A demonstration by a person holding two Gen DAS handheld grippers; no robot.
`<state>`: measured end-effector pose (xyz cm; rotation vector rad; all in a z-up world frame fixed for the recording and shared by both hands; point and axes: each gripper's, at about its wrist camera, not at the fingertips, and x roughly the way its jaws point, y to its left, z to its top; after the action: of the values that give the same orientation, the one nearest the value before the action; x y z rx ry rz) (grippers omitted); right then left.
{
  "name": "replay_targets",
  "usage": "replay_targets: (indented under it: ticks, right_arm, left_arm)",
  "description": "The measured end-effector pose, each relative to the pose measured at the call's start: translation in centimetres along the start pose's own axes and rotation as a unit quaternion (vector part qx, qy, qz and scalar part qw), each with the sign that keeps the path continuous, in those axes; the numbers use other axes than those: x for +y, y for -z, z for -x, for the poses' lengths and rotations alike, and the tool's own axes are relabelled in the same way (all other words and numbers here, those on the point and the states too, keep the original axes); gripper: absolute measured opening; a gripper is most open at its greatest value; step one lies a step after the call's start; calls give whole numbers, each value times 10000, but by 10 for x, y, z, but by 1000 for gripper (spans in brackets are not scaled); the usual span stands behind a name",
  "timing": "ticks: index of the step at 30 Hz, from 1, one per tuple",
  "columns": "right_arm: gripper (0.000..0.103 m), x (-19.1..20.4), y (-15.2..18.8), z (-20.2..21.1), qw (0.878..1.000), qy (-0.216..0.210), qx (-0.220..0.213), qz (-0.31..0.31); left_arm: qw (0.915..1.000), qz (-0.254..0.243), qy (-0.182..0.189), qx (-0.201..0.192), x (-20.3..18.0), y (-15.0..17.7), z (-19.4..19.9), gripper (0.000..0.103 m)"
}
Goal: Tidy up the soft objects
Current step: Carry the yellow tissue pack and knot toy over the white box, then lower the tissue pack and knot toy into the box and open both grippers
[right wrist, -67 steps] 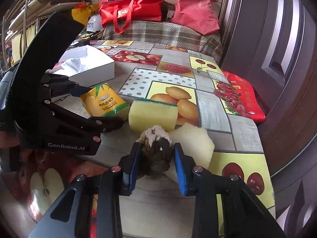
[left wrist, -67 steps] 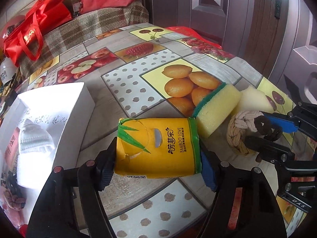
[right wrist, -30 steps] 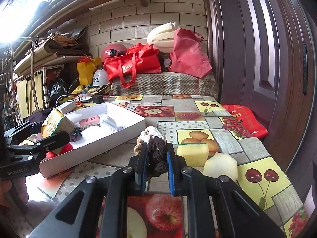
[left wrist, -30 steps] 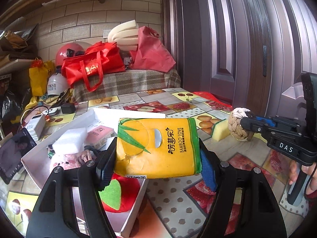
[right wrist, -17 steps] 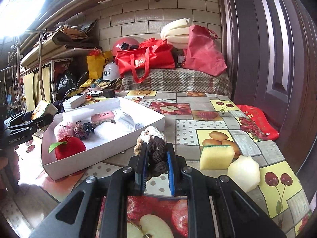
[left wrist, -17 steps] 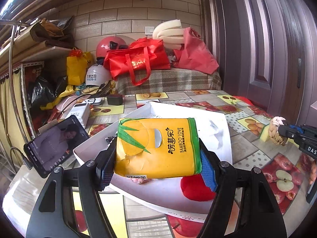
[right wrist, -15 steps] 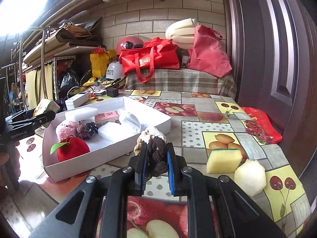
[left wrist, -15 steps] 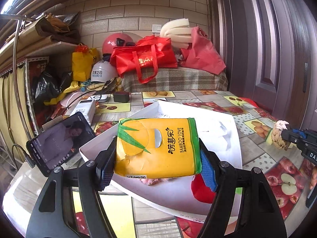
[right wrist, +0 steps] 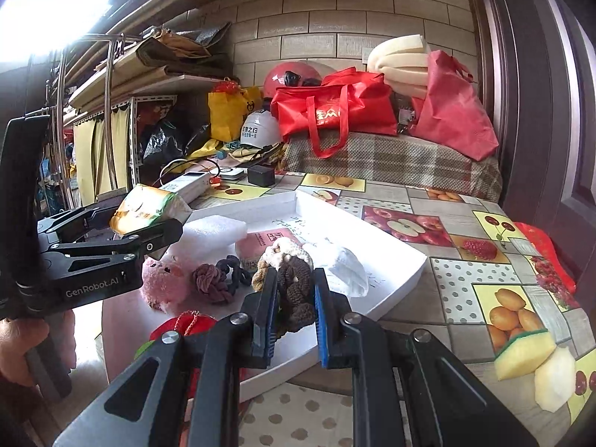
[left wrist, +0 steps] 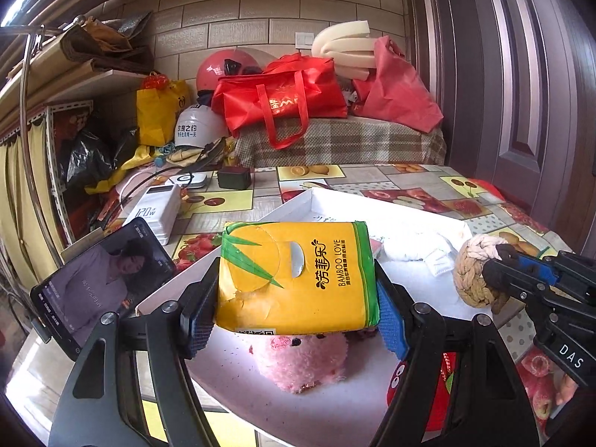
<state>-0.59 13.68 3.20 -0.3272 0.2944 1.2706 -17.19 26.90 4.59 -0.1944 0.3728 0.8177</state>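
item: left gripper point(left wrist: 296, 322), jaws clamped across the yellow tissue pack point(left wrist: 296, 277), carried above the white box point(left wrist: 409, 219) with the pink plush toy point(left wrist: 301, 357) directly beneath. item: right gripper point(right wrist: 294, 320), jaws narrow and pinched on the braided rope ball point(right wrist: 288, 279), at 3 o'clock of the pack in the left wrist view, over the box's near edge. box contents: foam block point(right wrist: 214, 229), white cloth point(right wrist: 344, 264), dark scrunchies point(right wrist: 218, 277), red plush point(right wrist: 182, 326). still on the counter point(right wrist: 465, 279): yellow sponge point(right wrist: 523, 350) and pale foam piece point(right wrist: 555, 376), at 4 o'clock in the right wrist view. handling note: lower each item onto bare box floor, not onto the plush, and open only once it rests; both are light and squashy, likely to tip if dropped.
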Motion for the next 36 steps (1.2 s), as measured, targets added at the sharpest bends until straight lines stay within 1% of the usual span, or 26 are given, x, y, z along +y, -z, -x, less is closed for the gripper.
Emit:
replay_targets:
  ticks: [6, 15, 19, 29, 36]
  right_arm:
    - [16, 4, -7, -20, 9999, -10, 127, 5]
    - [16, 0, -18, -53, 9992, 140, 343, -129]
    - [16, -1, -17, -49, 9993, 123, 298, -165]
    - [16, 0, -18, -48, 9995, 142, 252, -132]
    - [19, 0, -18, -48, 9995, 144, 250, -131]
  left_arm:
    - [9996, 258, -54, 91, 8, -6, -15, 73]
    - [9998, 115, -134, 78, 1, -12, -28, 73]
    - [9997, 176, -116, 144, 3, -14, -32, 73]
    - [9997, 165, -140, 115, 5, -15, -30, 73]
    - [9997, 149, -154, 101, 5, -15, -30, 73]
